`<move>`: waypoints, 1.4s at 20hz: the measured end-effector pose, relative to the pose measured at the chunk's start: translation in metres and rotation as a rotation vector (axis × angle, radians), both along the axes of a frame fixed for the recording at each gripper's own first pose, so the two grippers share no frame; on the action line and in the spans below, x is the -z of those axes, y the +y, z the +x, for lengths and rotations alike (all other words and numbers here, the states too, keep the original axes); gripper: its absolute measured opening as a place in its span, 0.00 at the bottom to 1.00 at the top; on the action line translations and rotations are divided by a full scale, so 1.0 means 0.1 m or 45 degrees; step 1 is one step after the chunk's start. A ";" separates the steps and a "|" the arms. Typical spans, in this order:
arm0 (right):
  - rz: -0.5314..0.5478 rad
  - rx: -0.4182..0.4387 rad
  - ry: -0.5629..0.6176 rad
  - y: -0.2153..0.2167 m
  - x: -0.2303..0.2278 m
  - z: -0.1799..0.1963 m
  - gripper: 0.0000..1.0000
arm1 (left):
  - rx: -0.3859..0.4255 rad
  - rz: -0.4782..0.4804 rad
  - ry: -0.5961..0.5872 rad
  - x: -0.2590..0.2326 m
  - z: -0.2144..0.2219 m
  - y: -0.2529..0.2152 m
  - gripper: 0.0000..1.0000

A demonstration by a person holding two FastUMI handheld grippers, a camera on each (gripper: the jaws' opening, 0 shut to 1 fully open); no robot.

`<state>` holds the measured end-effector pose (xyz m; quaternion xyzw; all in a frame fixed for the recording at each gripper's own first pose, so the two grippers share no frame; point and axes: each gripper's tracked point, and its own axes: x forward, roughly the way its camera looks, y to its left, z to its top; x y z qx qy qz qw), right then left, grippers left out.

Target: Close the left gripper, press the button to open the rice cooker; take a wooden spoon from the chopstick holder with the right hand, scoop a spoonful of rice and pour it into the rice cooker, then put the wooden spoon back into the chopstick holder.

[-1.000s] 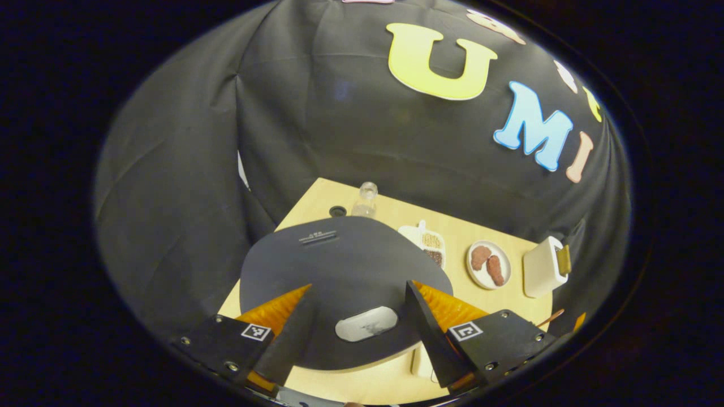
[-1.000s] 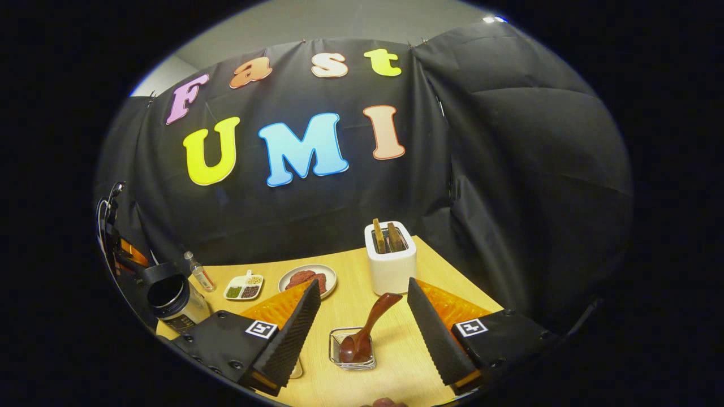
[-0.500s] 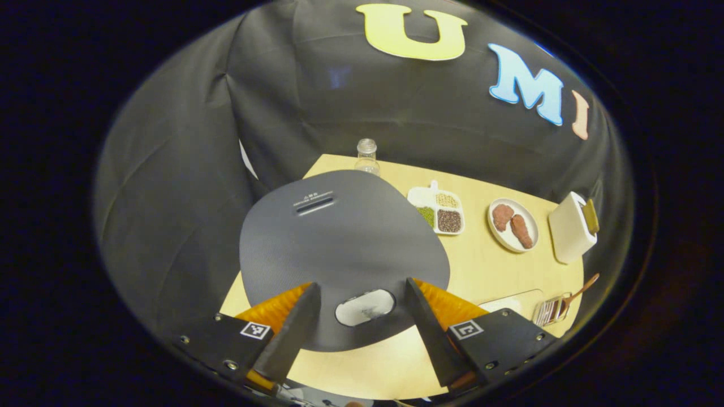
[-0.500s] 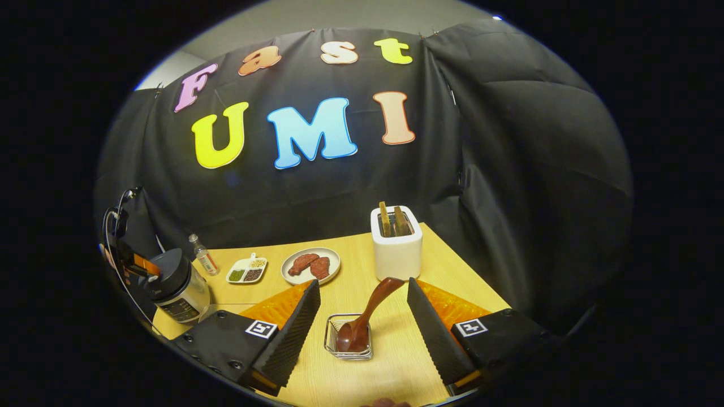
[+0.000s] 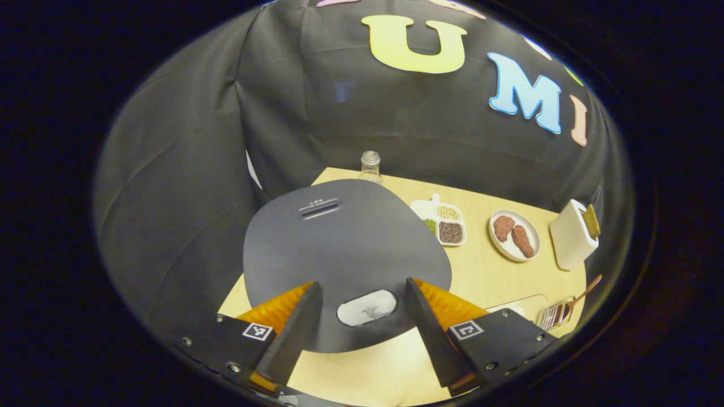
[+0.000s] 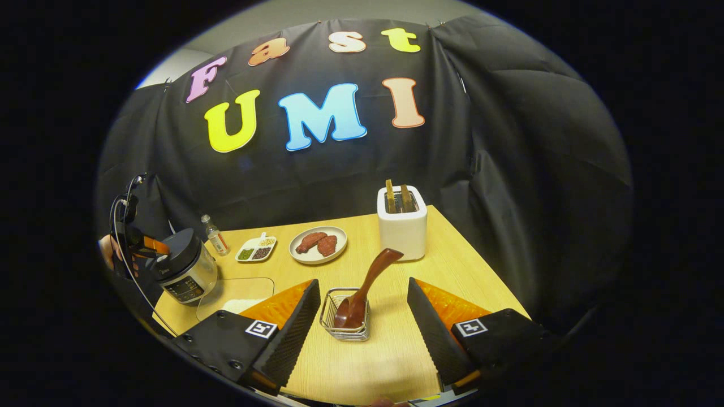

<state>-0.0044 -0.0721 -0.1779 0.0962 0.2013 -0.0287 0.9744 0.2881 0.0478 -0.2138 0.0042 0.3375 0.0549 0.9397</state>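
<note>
Left gripper hovers over the rice cooker, fingers spread wide, nothing between them. Cooker lid is down; its pale oval button sits in the gap between the two fingertips, lower on the lid's near edge. Cannot tell if the fingers touch the lid.

In the right gripper view the same cooker stands at the far-left end of the worktop, with the left gripper and a hand just above and behind it. A clear tray of rice lies flat just beside the cooker, on its toaster side.

Right gripper is also spread wide, gripping nothing. The chopstick holder, a small wire basket, sits between its fingers but apart from both. Wooden spoon stands in the holder, bowl down, handle leaning up and away toward the toaster.

Relative to the cooker along the worktop: small bottle just behind it, divided dish of grains next, then plate of two reddish pieces, then white toaster with two slices sticking out, well apart from the cooker.

Left gripper view shows the same row: bottle behind the lid, divided dish, plate, toaster, and holder with spoon far from the cooker near the worktop's edge.
</note>
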 end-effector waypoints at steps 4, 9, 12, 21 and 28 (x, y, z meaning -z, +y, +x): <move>0.041 0.010 0.010 -0.25 0.09 -0.15 0.98 | -0.002 -0.001 0.027 -0.01 0.02 0.01 0.98; 0.079 -0.002 0.089 -0.43 0.40 -0.34 0.98 | -0.142 0.019 -0.014 -0.04 -0.30 -0.05 0.96; 0.107 0.001 0.097 -0.52 0.41 -0.33 0.98 | -0.091 0.121 -0.028 -0.05 -0.70 -0.19 0.94; -0.030 0.152 -0.139 -0.63 -0.46 -0.13 0.98 | 0.233 0.253 -0.482 -1.48 -1.72 -0.72 0.94; -0.202 0.196 -0.389 -0.75 -1.63 -0.60 0.98 | 0.223 0.099 -0.845 -2.42 -2.63 -0.56 0.93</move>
